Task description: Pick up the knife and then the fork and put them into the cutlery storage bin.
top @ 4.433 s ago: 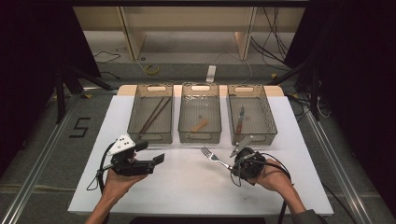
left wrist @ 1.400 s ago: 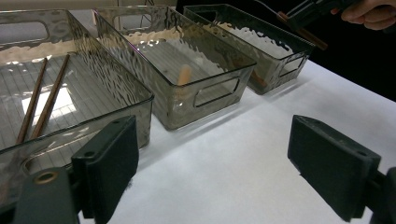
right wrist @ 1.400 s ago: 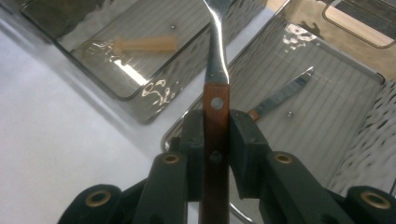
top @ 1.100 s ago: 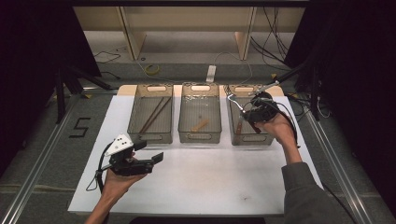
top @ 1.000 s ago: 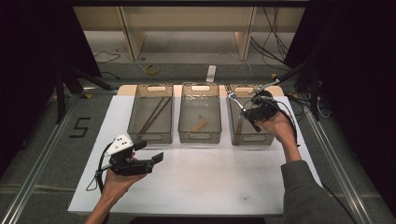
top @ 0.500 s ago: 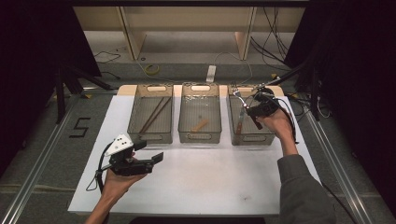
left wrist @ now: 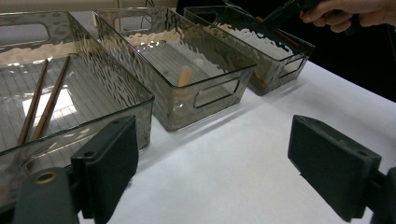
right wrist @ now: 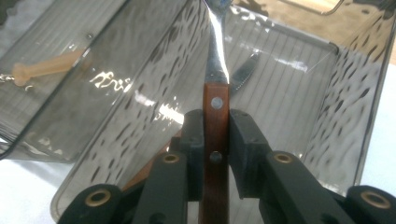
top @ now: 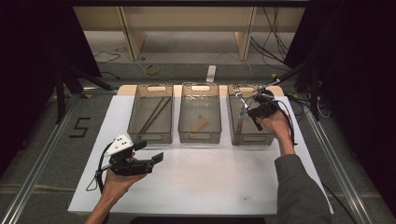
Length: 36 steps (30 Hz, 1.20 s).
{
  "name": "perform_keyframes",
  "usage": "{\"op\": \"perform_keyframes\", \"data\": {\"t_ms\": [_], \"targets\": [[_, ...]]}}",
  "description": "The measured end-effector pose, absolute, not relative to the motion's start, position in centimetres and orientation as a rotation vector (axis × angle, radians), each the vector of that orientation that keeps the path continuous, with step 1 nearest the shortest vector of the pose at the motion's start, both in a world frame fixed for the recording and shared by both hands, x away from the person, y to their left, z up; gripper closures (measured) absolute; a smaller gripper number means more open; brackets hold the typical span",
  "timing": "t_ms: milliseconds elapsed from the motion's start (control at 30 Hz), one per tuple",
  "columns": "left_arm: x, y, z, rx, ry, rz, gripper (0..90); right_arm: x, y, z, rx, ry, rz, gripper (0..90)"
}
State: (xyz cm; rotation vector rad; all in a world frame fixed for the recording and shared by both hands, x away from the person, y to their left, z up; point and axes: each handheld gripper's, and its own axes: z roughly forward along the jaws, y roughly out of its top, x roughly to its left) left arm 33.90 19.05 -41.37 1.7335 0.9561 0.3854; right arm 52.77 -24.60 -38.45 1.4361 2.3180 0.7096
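Note:
A fork [top: 239, 96] with a wooden handle [right wrist: 215, 116] and metal tines is clamped in my right gripper [top: 256, 112] [right wrist: 215, 135]. It hangs over the right clear bin [top: 250, 138] [right wrist: 343, 93] with its tines pointing away. A knife [top: 240, 122] [right wrist: 243, 70] lies in that bin underneath. My left gripper [top: 149, 151] [left wrist: 219, 158] rests over the front left of the white table [top: 210, 177]. Its jaws stand wide apart with nothing between them.
The left bin [top: 150, 136] [left wrist: 116, 88] holds two brown chopsticks [top: 155, 114] [left wrist: 42, 102]. A pale wooden piece [top: 201, 125] [left wrist: 184, 77] lies in the middle bin [top: 200, 138]. All the bins line the far side of the table.
My right hand carried the fork from the table's front up to the right bin, and over the last second sank a little toward it. The left hand has kept still.

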Motion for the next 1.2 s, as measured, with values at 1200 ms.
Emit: {"op": "perform_keyframes", "data": {"t_ms": [1200], "targets": [[33.9, 18.9, -41.4, 1.739, 0.955, 0.384, 15.7, 53.3, -23.8, -41.3, 1.504, 2.371, 0.622, 75.1]]}}
